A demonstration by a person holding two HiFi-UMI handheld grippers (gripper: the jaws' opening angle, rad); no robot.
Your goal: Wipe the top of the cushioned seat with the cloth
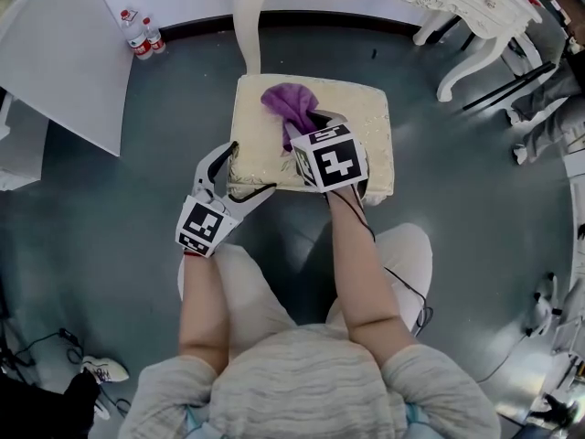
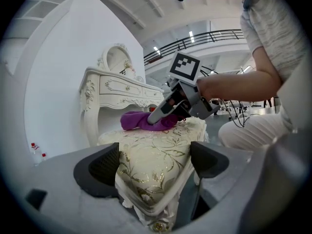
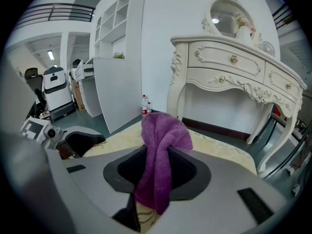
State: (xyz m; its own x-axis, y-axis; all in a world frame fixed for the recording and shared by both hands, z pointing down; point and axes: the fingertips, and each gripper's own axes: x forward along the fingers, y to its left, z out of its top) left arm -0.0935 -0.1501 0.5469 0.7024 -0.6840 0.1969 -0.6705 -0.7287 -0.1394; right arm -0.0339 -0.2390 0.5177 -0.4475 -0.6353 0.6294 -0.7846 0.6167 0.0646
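Two hand-held grippers work at the cushioned seat (image 1: 366,126). The left hand-held gripper (image 1: 249,167) clasps the seat's near-left corner between widely spread jaws, with a pad against each side of the corner. The right hand-held gripper (image 1: 309,128) is clamped on the purple cloth (image 1: 288,103), which bunches up out of its jaws and rests on the seat top, left of centre and close to the far edge. The right half of the cushion is bare out to its right and near edges. Just beyond the far-left corner stands a leg of the white dressing table (image 1: 247,26), and the table's front runs along behind the far edge. Grey floor (image 1: 146,181) lies open to the left and right of the seat. The person's knees (image 1: 402,245) are drawn up near the front edge.
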